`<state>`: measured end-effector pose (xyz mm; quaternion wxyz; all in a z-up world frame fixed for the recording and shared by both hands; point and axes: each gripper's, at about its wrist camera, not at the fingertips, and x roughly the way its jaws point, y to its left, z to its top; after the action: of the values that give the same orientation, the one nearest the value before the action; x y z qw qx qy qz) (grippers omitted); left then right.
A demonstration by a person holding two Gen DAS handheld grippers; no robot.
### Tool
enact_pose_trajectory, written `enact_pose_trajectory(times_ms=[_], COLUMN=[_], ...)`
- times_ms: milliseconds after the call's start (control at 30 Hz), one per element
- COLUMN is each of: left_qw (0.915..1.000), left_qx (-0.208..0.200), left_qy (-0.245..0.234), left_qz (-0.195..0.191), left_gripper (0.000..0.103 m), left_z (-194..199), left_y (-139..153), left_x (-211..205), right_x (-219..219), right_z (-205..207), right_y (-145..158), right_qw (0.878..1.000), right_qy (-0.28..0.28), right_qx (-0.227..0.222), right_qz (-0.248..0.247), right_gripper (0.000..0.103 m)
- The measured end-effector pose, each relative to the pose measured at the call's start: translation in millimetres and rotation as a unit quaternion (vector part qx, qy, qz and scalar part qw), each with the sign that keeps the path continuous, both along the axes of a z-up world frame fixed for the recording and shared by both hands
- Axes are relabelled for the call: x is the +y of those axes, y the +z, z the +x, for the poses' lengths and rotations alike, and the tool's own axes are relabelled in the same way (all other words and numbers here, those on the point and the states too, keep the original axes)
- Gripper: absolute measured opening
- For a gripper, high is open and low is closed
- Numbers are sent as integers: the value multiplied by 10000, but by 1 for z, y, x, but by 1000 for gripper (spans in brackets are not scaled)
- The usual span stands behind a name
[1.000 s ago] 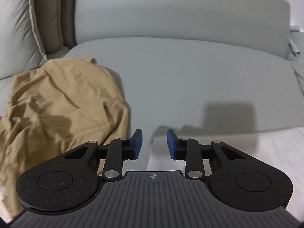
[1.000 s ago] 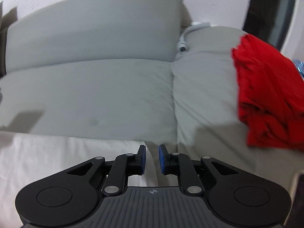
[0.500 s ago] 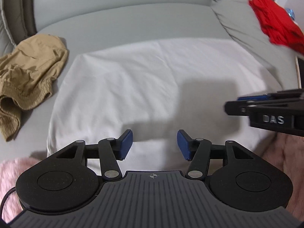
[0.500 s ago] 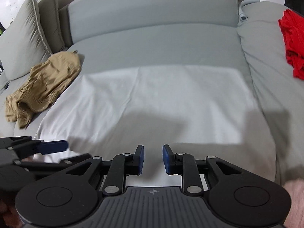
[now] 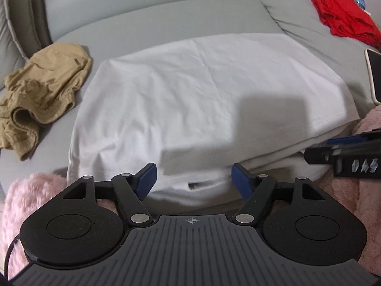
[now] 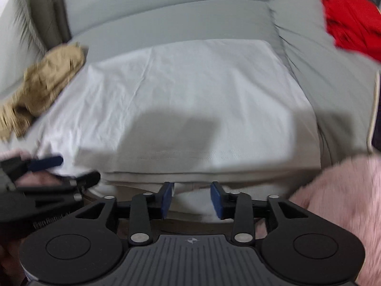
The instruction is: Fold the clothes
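Note:
A white garment [image 5: 202, 90] [image 6: 185, 104] lies spread and partly folded on the grey sofa seat, its near edge hanging over the front. My left gripper [image 5: 194, 178] hovers over that near edge, jaws opening wide, with cloth below them but not pinched. My right gripper [image 6: 193, 199] sits over the same edge further right, jaws opening, nothing pressed between the blue pads. Each gripper shows in the other's view: the right gripper [image 5: 345, 153], the left gripper [image 6: 45, 166]. The right wrist view is blurred.
A crumpled tan garment [image 5: 40, 95] [image 6: 42, 83] lies left of the white one. A red garment [image 5: 340, 12] [image 6: 352, 19] rests on the right sofa section. A phone-like slab [image 5: 373, 76] lies at the right. Pink fluffy sleeves [image 5: 21, 205] [image 6: 338, 190] flank the grippers. Grey cushions [image 5: 9, 23] stand at the back left.
Both grippers pulled back from the sofa's rear to the near edge of the white garment. Both sets of jaws widened, the left much more.

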<state>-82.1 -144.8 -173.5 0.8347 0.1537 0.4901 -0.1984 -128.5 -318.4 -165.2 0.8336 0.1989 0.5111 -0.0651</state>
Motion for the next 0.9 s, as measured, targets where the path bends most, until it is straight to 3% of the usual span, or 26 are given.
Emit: enact_pose_trajectory(times_ms=[67, 233, 433, 900], left_qw=[9999, 9993, 9994, 9996], left_qx=[-80, -278, -205, -216], left_qy=[-34, -21, 28, 27], left_qz=[104, 235, 276, 198], left_gripper=[75, 75, 76, 76], left_z=[-5, -9, -3, 0], left_y=[0, 8, 3, 1], left_x=[-3, -5, -6, -6], right_x=[-10, -28, -57, -88], right_z=[-5, -10, -19, -19], right_y=[2, 1, -2, -40], right_qw=[9993, 9975, 9918, 9638], right_qy=[-276, -611, -1185, -2126], right_qx=[-128, -254, -366, -290], right_qz=[217, 231, 312, 1583], right_gripper=[47, 50, 52, 54])
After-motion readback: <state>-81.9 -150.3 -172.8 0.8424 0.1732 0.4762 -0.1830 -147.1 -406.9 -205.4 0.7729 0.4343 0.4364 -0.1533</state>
